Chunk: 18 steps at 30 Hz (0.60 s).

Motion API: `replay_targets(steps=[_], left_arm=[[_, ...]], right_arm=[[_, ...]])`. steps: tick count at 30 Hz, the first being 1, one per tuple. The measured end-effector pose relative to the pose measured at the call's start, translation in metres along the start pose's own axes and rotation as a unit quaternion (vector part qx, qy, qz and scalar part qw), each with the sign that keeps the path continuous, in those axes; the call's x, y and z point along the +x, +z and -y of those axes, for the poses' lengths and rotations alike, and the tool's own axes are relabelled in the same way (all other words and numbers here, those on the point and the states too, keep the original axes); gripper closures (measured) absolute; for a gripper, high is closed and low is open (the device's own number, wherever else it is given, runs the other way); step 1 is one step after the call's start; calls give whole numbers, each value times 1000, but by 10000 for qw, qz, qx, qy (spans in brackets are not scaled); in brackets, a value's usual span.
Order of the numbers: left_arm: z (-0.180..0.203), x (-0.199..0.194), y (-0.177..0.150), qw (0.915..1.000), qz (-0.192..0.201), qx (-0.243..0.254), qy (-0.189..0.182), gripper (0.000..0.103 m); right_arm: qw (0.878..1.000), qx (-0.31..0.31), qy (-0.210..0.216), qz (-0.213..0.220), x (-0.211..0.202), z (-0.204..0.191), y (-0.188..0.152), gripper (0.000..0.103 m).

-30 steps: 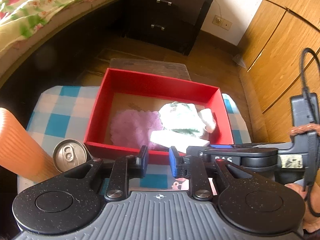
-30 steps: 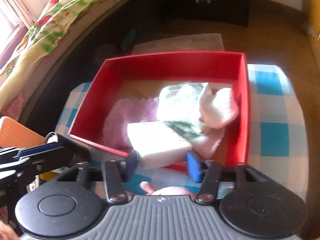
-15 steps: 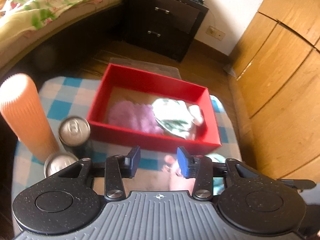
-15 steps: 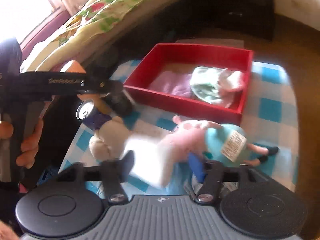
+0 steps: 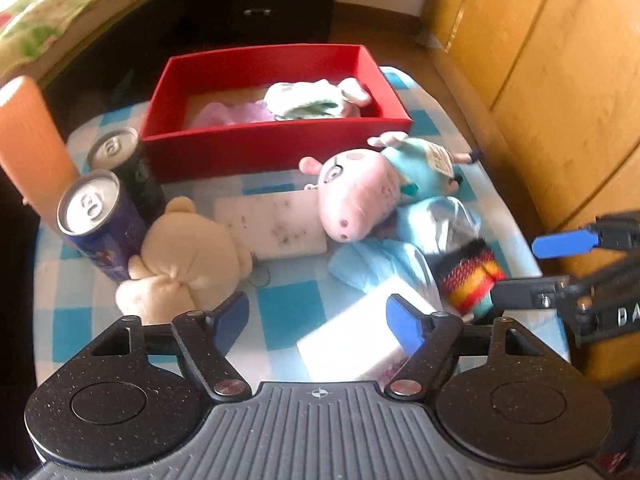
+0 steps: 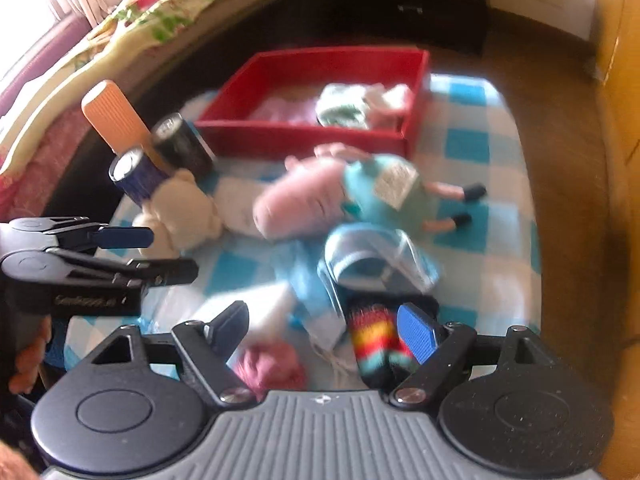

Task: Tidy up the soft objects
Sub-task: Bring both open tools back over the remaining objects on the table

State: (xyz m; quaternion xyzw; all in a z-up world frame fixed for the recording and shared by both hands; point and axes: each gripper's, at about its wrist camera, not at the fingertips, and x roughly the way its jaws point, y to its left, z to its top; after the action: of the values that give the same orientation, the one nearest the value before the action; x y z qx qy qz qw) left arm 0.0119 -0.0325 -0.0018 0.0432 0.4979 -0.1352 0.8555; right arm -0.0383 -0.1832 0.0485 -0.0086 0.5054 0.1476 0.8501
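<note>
Left tool (image 5: 318, 320) spread wide, empty, white sponge (image 5: 352, 344) beneath, cans (image 5: 102, 220) beside.

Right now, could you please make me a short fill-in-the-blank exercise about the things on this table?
1. The soft cloths already put away lie inside the ____ box.
2. The pink pig plush wears a ____ dress.
3. Two drink ____ stand beside the orange cylinder.
4. The tablecloth is checked in white and ____.

Missing words: red; blue; cans; blue
</note>
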Motion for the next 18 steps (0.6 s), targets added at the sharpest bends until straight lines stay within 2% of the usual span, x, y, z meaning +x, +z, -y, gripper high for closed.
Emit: replay_targets(steps=[4, 7, 13, 18], left_arm=[[11, -2, -2, 9991, 61, 386, 157, 22], [15, 0, -7, 9982, -38, 525, 286, 19], [11, 13, -14, 9969, -432, 436, 483, 17], [4, 19, -19, 9966, -661, 182, 454, 16]], right_arm=[[9997, 54, -221, -15, -2, 5, -7, 42], [9992, 6, -396, -25, -4, 5, -11, 42], [9977, -183, -651, -97, -1, 1, -12, 42], [9938, -458, -996, -192, 6, -5, -17, 41]])
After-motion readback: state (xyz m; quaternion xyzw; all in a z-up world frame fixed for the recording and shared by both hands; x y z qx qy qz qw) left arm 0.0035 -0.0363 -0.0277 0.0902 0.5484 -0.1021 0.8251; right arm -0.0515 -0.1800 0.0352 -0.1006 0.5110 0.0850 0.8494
